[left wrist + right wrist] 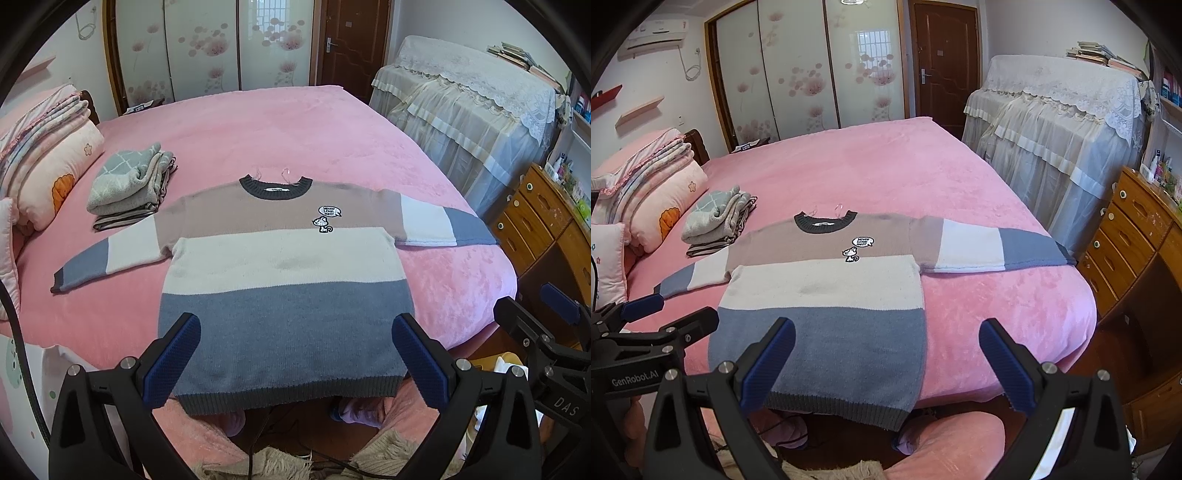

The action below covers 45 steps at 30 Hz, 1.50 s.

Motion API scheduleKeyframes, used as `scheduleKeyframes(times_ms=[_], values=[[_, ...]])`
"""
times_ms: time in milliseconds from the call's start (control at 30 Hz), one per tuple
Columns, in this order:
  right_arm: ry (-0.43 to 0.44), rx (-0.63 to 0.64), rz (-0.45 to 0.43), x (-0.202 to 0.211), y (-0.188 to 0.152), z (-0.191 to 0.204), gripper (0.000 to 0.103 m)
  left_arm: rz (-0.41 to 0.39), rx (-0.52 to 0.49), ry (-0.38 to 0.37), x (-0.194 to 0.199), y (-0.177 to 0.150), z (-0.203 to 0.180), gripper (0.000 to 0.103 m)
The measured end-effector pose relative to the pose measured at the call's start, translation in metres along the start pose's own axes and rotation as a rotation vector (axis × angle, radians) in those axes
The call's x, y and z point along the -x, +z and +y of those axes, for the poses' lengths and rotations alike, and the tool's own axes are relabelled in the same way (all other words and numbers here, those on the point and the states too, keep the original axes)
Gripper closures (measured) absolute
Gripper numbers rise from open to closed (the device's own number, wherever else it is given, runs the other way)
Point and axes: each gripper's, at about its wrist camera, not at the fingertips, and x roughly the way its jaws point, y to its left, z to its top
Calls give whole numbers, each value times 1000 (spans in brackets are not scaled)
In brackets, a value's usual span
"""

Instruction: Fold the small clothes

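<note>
Both grippers, left gripper [295,354] and right gripper [886,354], hover with fingers spread wide, empty; sweater [280,266] lies flat ahead. Grasp each sleeve cuff, fold inward squarely

A striped sweater [827,291] is seen laid flat, front up, on a pink bed [960,206], with both sleeves spread out to left and right and its dark hem hanging over the near edge. A small cat patch [854,253] is sewn on the chest. The right tongs [886,365] are held wide apart above the near hem, gripping nothing. The left tongs [661,314] are seen at the left edge, also parted. A stack of folded clothes [714,223] is placed far left of the sweater, beside pillows [661,210].
</note>
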Motion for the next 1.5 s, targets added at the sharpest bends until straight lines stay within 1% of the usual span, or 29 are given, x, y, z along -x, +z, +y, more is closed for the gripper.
scheduleKeyframes(times_ms=[100,200,433,600,700,867,1000,1167,1267,1367,1433,1500], values=[[3,-9,11,-5,5,-11,3,-10,2,7,0,3,-1,1],[2,-9,19,-7,5,-11,3,-22,0,16,-1,5,-1,1],[-12,25,-6,-6,14,-11,3,-35,-6,33,-4,14,-6,1],[19,55,-36,-2,22,-10,3,-55,-6,46,-3,23,-9,1],[51,50,-44,0,28,-13,3,-61,5,43,-2,30,-8,1],[78,11,-110,11,44,-23,3,-67,28,23,3,45,-8,1],[103,-1,-135,18,58,-30,3,-75,44,11,8,54,-8,1],[137,-71,-214,30,67,-45,3,-100,51,27,14,59,-10,1],[126,-104,-237,34,72,-53,3,-124,56,40,18,62,-13,1],[110,-116,-233,35,79,-63,3,-152,44,35,21,72,-18,1],[79,-103,-240,37,82,-69,3,-174,14,21,22,81,-25,1],[21,-79,-251,38,90,-78,3,-210,-42,-9,24,92,-37,1]])
